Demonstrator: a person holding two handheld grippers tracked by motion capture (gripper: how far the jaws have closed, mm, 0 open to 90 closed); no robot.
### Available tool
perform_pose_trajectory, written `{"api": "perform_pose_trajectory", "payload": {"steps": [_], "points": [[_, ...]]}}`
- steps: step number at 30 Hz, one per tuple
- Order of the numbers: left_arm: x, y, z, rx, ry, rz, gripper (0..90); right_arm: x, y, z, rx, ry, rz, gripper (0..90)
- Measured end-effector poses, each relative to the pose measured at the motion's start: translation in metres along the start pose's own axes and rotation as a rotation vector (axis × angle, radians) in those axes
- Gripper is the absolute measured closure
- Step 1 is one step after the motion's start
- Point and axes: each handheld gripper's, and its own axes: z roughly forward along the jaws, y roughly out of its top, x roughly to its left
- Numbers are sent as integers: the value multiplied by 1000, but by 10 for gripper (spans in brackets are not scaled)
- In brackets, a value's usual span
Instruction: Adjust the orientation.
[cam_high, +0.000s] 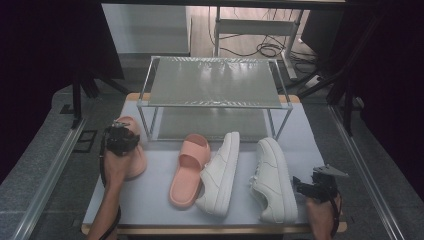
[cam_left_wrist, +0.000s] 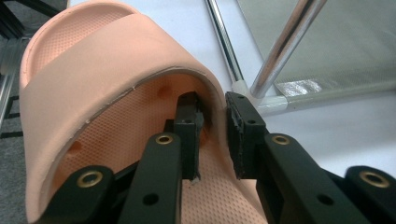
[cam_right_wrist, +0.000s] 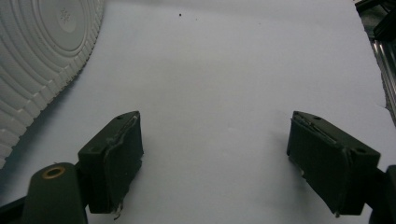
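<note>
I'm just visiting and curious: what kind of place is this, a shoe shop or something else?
Probably a lab or recording setup, not a shop: a work table ringed by dark curtains, loose cables on the floor behind, and a small metal shoe rack with a few shoes laid out for practice.

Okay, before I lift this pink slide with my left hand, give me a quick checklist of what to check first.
1. Left claw on the strap wall of the pink slide, one jaw inside, one outside: ok.
2. Pads fully pressing the strap: cannot tell; a thin gap may remain.
3. Shoe rack leg stands close beside the slide, so the lift path is tight: not ok.
4. Rack shelves free for placing: ok.
5. Right claw open over bare table, holding nothing: ok.
6. Second pink slide and the white sneakers lie apart from the left claw: ok.
</note>
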Motion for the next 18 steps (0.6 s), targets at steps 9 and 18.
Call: {"api": "perform_pose_trajectory", "payload": {"steps": [9, 18], "points": [[7, -1, -8, 3, 25, -2, 817, 0, 0, 0, 0, 0, 0, 187], [17, -4, -25, -17, 42, 2, 852, 0, 0, 0, 1, -1, -1, 187]]}}
